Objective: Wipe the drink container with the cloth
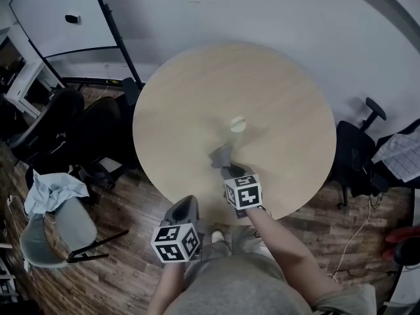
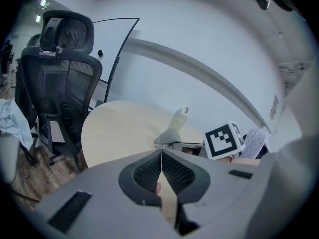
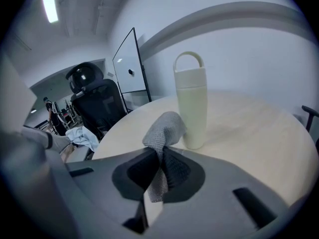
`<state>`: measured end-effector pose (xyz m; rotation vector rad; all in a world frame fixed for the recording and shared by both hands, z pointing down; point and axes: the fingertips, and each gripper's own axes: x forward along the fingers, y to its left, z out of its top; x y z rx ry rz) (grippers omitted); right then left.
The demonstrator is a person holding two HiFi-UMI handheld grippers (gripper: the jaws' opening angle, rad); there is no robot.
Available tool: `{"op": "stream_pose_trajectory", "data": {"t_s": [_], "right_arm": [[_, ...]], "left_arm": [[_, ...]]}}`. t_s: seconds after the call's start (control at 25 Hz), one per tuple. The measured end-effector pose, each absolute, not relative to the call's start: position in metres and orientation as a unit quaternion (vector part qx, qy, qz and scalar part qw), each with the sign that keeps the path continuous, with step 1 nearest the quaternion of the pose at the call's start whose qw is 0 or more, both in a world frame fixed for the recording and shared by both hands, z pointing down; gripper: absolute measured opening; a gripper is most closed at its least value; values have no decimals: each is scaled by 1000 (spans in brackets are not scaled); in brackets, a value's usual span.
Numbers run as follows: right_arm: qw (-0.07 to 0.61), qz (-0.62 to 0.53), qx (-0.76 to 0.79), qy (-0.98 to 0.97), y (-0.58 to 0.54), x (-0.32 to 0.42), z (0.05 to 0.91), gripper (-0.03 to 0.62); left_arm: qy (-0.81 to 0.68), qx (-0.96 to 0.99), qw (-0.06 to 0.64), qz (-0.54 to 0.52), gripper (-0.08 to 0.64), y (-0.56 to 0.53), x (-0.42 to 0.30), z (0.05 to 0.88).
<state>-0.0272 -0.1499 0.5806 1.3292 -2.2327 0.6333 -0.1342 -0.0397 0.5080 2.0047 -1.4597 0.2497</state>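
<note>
A pale cream, tall cylindrical drink container with a loop-handled lid (image 3: pixel 190 103) stands upright near the middle of the round light-wood table (image 1: pixel 190 97), its long axis vertical. The right gripper (image 3: pixel 160 158) is over the table's near part. Its jaws are pinched tight on a grey knitted cloth (image 3: pixel 164 128), whose bunched free end puffs up ahead of the tips. The cloth sits close beside the container's lower wall, but I cannot tell whether the two touch.

The container lies straight ahead of the right gripper and slightly to its right. The wipe likely calls for a short push forward, then strokes along the vertical side.

The left gripper (image 2: pixel 161 153) is the farther one, back off the table's near edge, with its jaws pressed together and nothing between them. It seems the natural one to steady the container.

No brand, label or lettering is readable on the container. The marker cubes (image 1: pixel 243 191) carry only black-and-white squares.
</note>
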Motion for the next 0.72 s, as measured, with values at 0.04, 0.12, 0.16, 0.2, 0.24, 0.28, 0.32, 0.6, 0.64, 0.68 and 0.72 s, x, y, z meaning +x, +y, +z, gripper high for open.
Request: {"op": "stream_pose_trajectory", "data": {"t_s": [0.04, 0.12, 0.16, 0.2, 0.24, 0.28, 0.32, 0.6, 0.64, 0.68, 0.72], "right_arm": [[230, 228, 481, -815, -143, -26, 576, 9], [227, 221, 475, -821, -128, -23, 565, 9], [225, 217, 472, -825, -121, -21, 560, 9], [224, 212, 468, -828, -114, -19, 554, 9], [223, 208, 465, -831, -106, -17, 549, 9], [222, 204, 463, -834, -99, -14, 544, 9], [220, 200, 461, -836, -92, -11, 539, 9], [186, 198, 457, -847, -46, 29, 505, 9], [180, 198, 456, -849, -40, 35, 500, 9], [176, 198, 454, -851, -34, 42, 497, 9], [174, 197, 451, -853, -27, 48, 494, 9]], "left_arm": [[-553, 765, 316, 97, 3, -38, -132, 507], [-551, 768, 312, 101, 3, -35, -129, 505], [-551, 768, 310, 102, 3, -33, -127, 504], [-551, 769, 309, 101, 3, -31, -124, 502], [-550, 770, 308, 100, 3, -28, -122, 501], [-550, 770, 307, 100, 3, -25, -119, 500], [-549, 771, 306, 100, 3, -22, -115, 498], [-547, 776, 298, 102, 3, 3, -81, 491], [-549, 775, 296, 102, 3, 7, -76, 490], [-552, 774, 294, 102, 3, 11, -70, 489], [-555, 772, 294, 101, 3, 16, -64, 488]]}}
